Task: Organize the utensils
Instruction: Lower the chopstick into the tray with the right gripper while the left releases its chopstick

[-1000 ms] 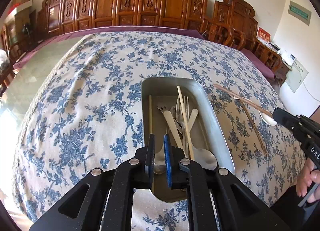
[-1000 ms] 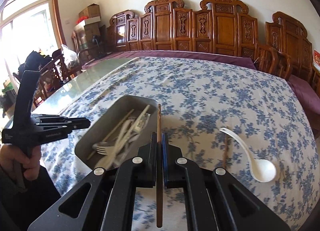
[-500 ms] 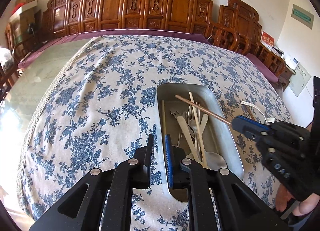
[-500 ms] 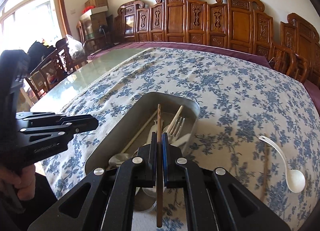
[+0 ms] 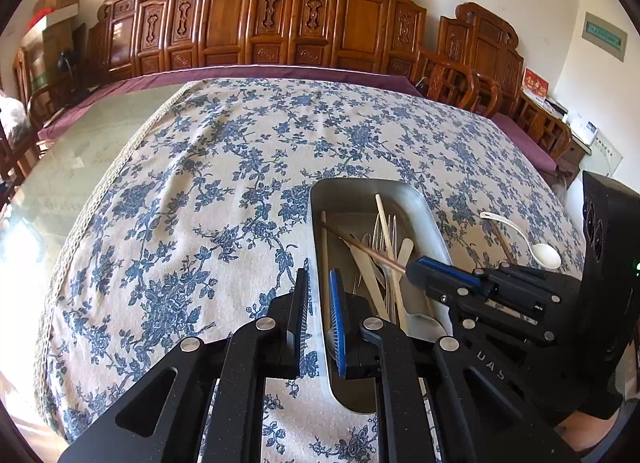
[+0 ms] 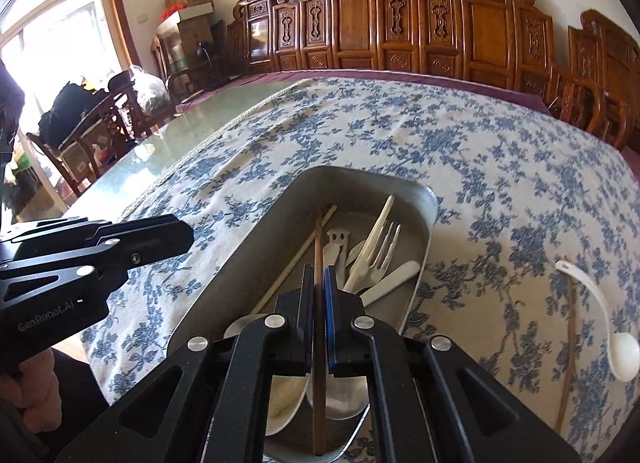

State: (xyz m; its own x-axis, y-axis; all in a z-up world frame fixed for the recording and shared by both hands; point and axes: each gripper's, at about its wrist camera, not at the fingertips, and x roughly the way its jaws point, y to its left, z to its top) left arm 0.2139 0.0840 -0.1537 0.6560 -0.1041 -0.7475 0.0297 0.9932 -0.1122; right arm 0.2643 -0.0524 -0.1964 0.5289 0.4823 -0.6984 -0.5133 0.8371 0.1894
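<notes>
A metal tray [image 5: 430,219] [image 6: 280,215] on the floral tablecloth holds forks, spoons and pale chopsticks. My right gripper [image 6: 319,279] [image 5: 416,265] is shut on a brown chopstick [image 6: 319,247] [image 5: 372,251] and holds it over the tray, tip pointing into it. My left gripper [image 5: 319,287] is slightly open and empty, straddling the tray's left rim at its near end; it shows at the left in the right wrist view [image 6: 176,235]. A white ceramic spoon [image 6: 600,311] [image 5: 532,239] and another brown chopstick [image 6: 570,335] lie on the cloth right of the tray.
The tablecloth [image 5: 200,203] covers most of a glass-topped table [image 5: 80,159]. Carved wooden chairs [image 5: 280,23] line the far wall. More chairs and boxes [image 6: 100,115] stand at the left by the window.
My right gripper carried the brown chopstick leftward from over the cloth to over the tray and lowered it. My left gripper shifted left to the tray's left rim.
</notes>
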